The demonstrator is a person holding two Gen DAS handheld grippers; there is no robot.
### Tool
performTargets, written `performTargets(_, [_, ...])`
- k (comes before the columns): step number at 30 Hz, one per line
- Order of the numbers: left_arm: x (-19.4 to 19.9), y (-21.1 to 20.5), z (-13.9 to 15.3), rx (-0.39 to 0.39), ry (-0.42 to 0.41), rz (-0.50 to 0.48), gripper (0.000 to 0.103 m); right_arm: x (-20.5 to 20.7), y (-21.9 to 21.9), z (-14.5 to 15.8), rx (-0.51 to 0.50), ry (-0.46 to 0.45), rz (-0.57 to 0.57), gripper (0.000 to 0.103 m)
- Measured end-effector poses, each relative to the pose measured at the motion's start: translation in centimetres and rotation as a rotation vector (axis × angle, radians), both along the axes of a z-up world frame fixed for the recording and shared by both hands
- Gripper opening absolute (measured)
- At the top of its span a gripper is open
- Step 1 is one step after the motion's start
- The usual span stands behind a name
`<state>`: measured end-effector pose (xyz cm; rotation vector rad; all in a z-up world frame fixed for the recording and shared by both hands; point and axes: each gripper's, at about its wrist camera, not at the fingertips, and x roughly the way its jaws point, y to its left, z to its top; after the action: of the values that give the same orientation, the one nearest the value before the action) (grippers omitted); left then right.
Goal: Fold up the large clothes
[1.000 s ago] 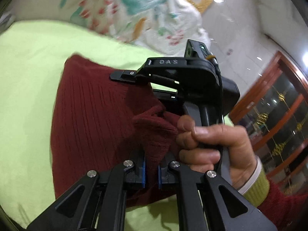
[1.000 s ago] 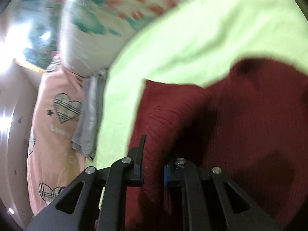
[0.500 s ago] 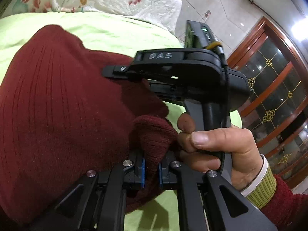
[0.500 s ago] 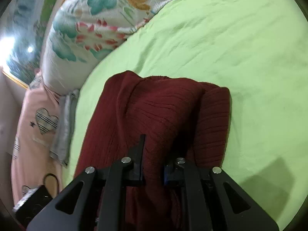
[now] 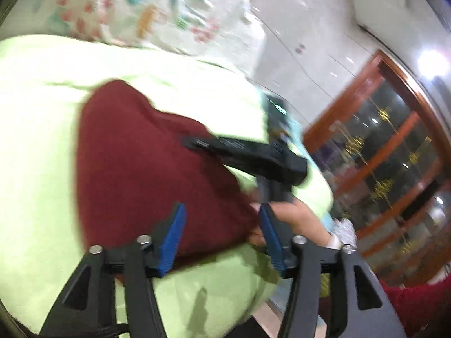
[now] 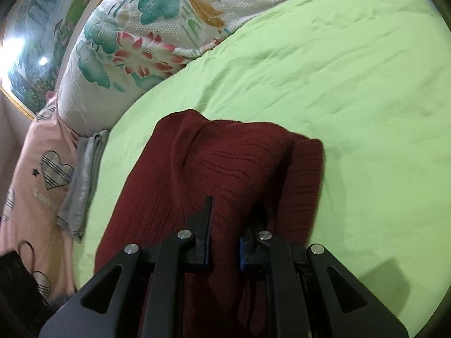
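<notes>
- The sweater (image 6: 214, 174), dark red ribbed knit, lies on the bed (image 6: 352, 64), on the green sheet, already gathered into a compact bundle rather than spread flat.
- In the right wrist view one layer is doubled over another: a folded edge runs along the far side and a narrower fold (image 6: 304, 174) sits just beside the main body on the right.
- So at least one fold looks done; the shape is lumpy and uneven, not yet a tidy rectangle.
- The left gripper (image 5: 222, 233) is spread wide and holds nothing; the sweater's near edge lies between and just beyond its blue pads (image 5: 172, 236).
- The right gripper (image 6: 224, 242) has its jaws drawn close with sweater fabric bunched between them, so it appears to pinch the near part of the sweater.
- The right gripper's body (image 5: 253, 155) also shows in the left view, blurred, reaching over the sweater, with the hand (image 5: 293, 217) on its handle.
- What seems left: let go on the right, smooth the humps, square the edges, perhaps one more fold.
- A floral quilt (image 6: 157, 28) and a pink heart-print cloth (image 6: 42, 174) lie at the bed's edge, apart from the sweater.
- The left view is motion-blurred, so fine creases there cannot be judged.
</notes>
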<state>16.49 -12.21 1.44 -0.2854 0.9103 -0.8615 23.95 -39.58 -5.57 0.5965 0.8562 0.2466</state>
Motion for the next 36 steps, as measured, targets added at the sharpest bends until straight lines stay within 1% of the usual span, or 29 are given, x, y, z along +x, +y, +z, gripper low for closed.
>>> performTargets(1, [0.7,1.0,0.1,-0.001,0.000,0.027,0.062,-0.1,0.2,0.3,-0.034,0.002,0.003,0.015])
performTargets(2, [1.4,2.0,0.0,0.003,0.006,0.057,0.064,-0.2,0.2,0.5,-0.062,0.011,-0.005,0.022])
performTargets(3, [2.2,2.7,-0.2,0.012,0.018,0.081,0.067,-0.5,0.0,0.8,-0.084,0.011,-0.023,0.023])
performTargets(4, [2.9,3.5,-0.5,0.016,0.031,0.094,0.068,-0.8,-0.1,1.1,-0.101,0.005,-0.037,0.024])
performTargets(5, [3.6,4.0,-1.0,0.023,0.046,0.101,0.068,-1.3,-0.3,1.5,-0.126,0.006,-0.058,0.029])
performTargets(6, [4.3,4.3,-1.5,0.033,0.055,0.112,0.068,-1.6,-0.5,1.7,-0.142,0.011,-0.072,0.043])
performTargets(7, [4.9,4.5,-2.0,0.040,0.065,0.121,0.068,-2.0,-0.7,1.9,-0.155,0.021,-0.088,0.054])
performTargets(8, [5.6,5.0,-2.5,0.037,0.087,0.126,0.068,-2.5,-1.0,2.1,-0.150,0.025,-0.101,0.072])
performTargets(9, [6.3,4.9,-3.1,0.024,0.115,0.130,0.068,-2.9,-1.2,2.3,-0.130,0.016,-0.100,0.079])
performTargets(11, [7.5,5.5,-4.3,-0.039,0.185,0.124,0.068,-3.6,-1.5,2.6,-0.064,-0.007,-0.081,0.079])
performTargets(13, [8.8,5.6,-5.2,-0.065,0.238,0.115,0.068,-3.9,-1.5,2.4,-0.011,0.002,-0.059,0.079])
performTargets(14, [9.3,5.3,-5.7,-0.057,0.254,0.102,0.068,-3.8,-1.4,2.1,0.002,0.022,-0.051,0.079])
performTargets(15, [9.8,4.9,-6.1,-0.032,0.263,0.099,0.068,-3.6,-1.2,1.8,0.011,0.035,-0.043,0.080])
performTargets(16, [10.1,4.7,-6.5,-0.021,0.270,0.098,0.072,-3.4,-1.1,1.4,0.024,0.047,-0.034,0.080])
performTargets(18, [11.1,4.2,-7.1,-0.036,0.317,0.068,0.078,-3.3,-1.0,0.7,0.029,0.072,-0.035,0.080])
performTargets(19, [11.4,4.0,-7.2,-0.032,0.326,0.059,0.081,-3.2,-0.9,0.5,0.030,0.080,-0.036,0.080])
performTargets(20, [11.8,3.7,-7.4,-0.021,0.331,0.051,0.082,-3.1,-1.0,0.2,0.035,0.089,-0.037,0.080])
performTargets(21, [12.1,3.4,-7.7,-0.011,0.340,0.042,0.088,-3.0,-1.1,0.0,0.041,0.096,-0.035,0.080])
performTargets(24, [13.0,2.3,-9.4,0.009,0.405,0.008,0.094,-2.5,-1.2,-0.7,0.063,0.117,-0.023,0.080])
performTargets(26, [13.2,1.6,-10.9,0.009,0.458,-0.015,0.094,-2.1,-1.1,-1.0,0.085,0.118,-0.007,0.080])
performTargets(28, [13.2,0.9,-12.1,0.001,0.485,-0.027,0.094,-1.5,-1.0,-1.4,0.108,0.118,0.003,0.080])
performTargets(30, [12.9,0.3,-12.0,0.022,0.453,-0.030,0.092,-0.9,-0.8,-1.7,0.135,0.111,0.024,0.080])
performTargets(31, [12.7,0.0,-11.9,0.031,0.433,-0.030,0.089,-0.7,-0.8,-2.1,0.154,0.108,0.030,0.078])
performTargets(32, [12.5,-0.1,-11.8,0.036,0.416,-0.027,0.088,-0.4,-0.8,-2.3,0.166,0.111,0.033,0.063])
performTargets(33, [12.3,-0.1,-11.7,0.035,0.404,-0.022,0.085,-0.3,-0.9,-2.5,0.169,0.120,0.038,0.045])
performTargets(35, [12.0,0.3,-11.4,0.018,0.386,-0.010,0.079,-0.2,-0.9,-3.1,0.246,0.126,0.055,0.037])
performTargets(36, [11.7,0.6,-11.3,0.010,0.377,-0.005,0.075,-0.3,-0.7,-2.9,0.238,0.118,0.056,0.036])
